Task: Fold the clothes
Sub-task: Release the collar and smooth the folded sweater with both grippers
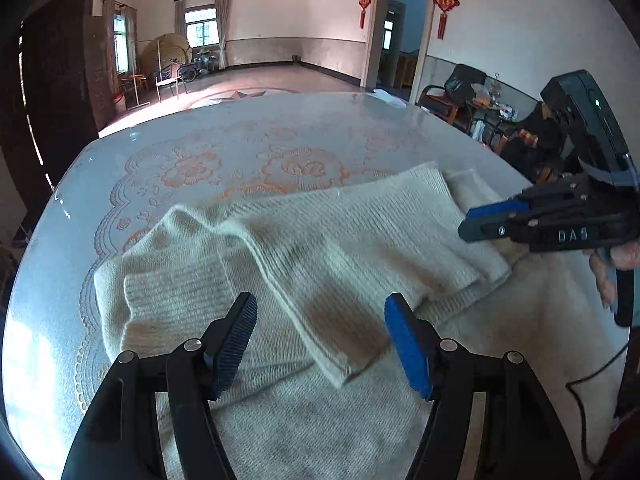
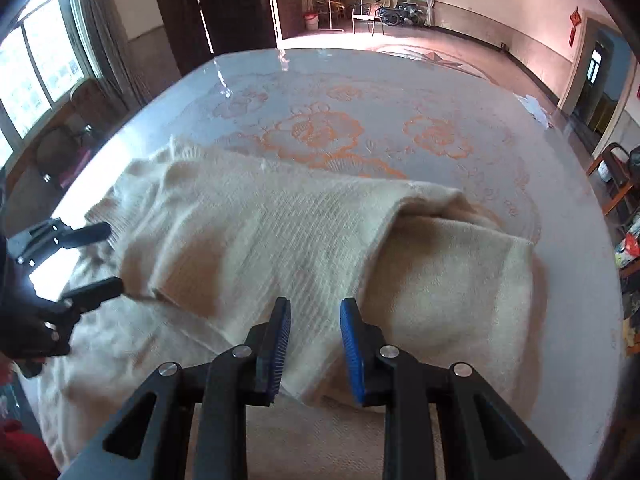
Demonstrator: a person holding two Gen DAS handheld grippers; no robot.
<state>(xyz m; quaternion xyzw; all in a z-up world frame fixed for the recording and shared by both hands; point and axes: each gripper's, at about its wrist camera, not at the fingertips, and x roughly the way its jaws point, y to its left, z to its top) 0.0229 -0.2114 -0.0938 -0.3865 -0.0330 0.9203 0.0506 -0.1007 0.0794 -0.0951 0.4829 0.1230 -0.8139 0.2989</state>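
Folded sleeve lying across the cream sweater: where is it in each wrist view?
Left wrist: folded sleeve runs diagonally through the centre, its cuff end between the left gripper fingers.
Right wrist: folded sleeve crosses centre-left, above the right gripper.
Shared landmark: orange flower pattern on the tablecloth beyond the sweater.

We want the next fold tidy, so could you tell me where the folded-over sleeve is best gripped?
Probably at its ribbed cuff, coming from the near side. That free end lies flat on the sweater's body, right ahead of the left tongs, which stand open.
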